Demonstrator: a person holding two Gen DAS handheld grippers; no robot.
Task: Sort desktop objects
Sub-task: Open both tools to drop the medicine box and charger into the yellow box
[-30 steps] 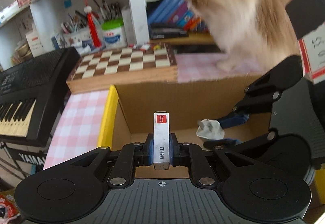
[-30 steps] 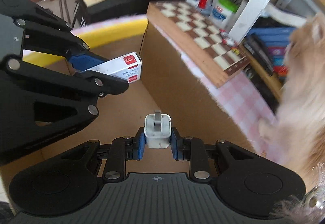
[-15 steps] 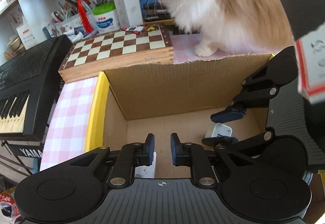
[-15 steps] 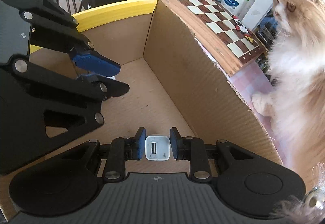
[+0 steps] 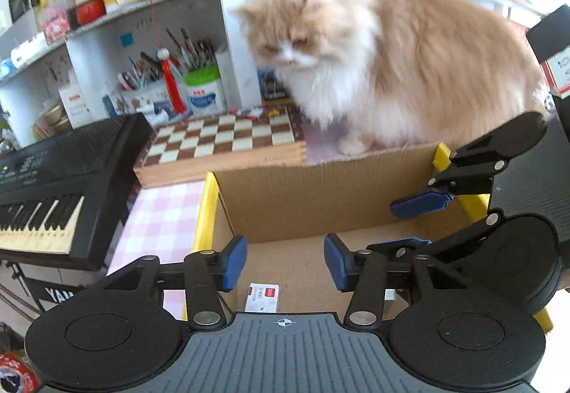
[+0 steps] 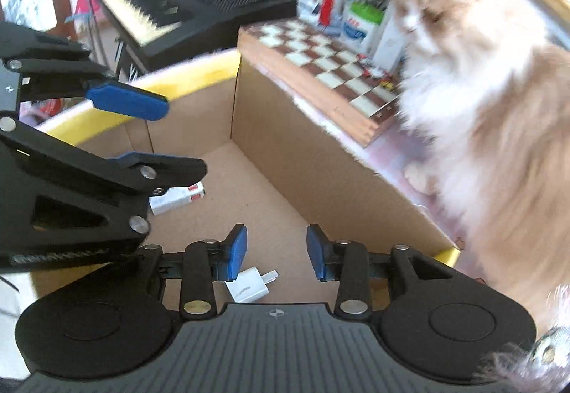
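Cardboard box (image 5: pixel 320 193) holds both drops | staple box (image 5: pixel 262 297), charger (image 6: pixel 249 286) lie below | left gripper (image 5: pixel 285 263), right gripper (image 6: pixel 276 252) opening, nothing between

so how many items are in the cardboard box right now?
2. A small white staples box lies on the floor of the cardboard box under the left gripper; a white charger plug lies below the right gripper. The grippers may hide more.
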